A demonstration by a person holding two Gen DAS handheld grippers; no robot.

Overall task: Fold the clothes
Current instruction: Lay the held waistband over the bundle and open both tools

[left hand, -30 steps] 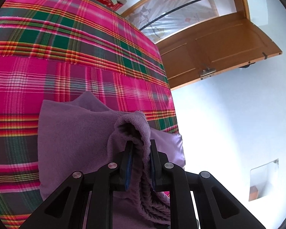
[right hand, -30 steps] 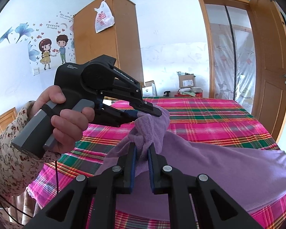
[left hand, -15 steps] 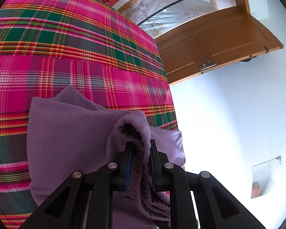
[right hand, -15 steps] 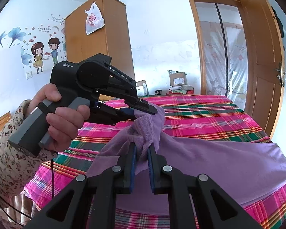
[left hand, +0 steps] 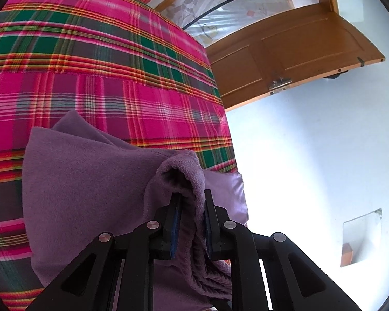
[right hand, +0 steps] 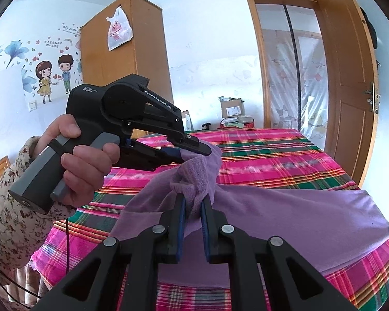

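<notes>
Both black grippers, left point(left hand: 192, 198) and right point(right hand: 193, 202), clamped on bunched purple fleece garment point(right hand: 285, 215) over plaid bedspread point(right hand: 272, 155).

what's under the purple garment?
Under the purple garment lies the plaid bedspread, showing all around it. Both the left gripper and right gripper pinch its bunched edge. Anything beneath the cloth itself is covered.

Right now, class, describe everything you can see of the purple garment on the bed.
The purple garment looks like soft fleece, fuzzy on its turned-over edge. Most of it lies spread on the plaid bedcover, one part near the bed's edge. A bunched edge is lifted off the bed, pinched by the left tongs and, just below, the right tongs, both shut on it.
</notes>
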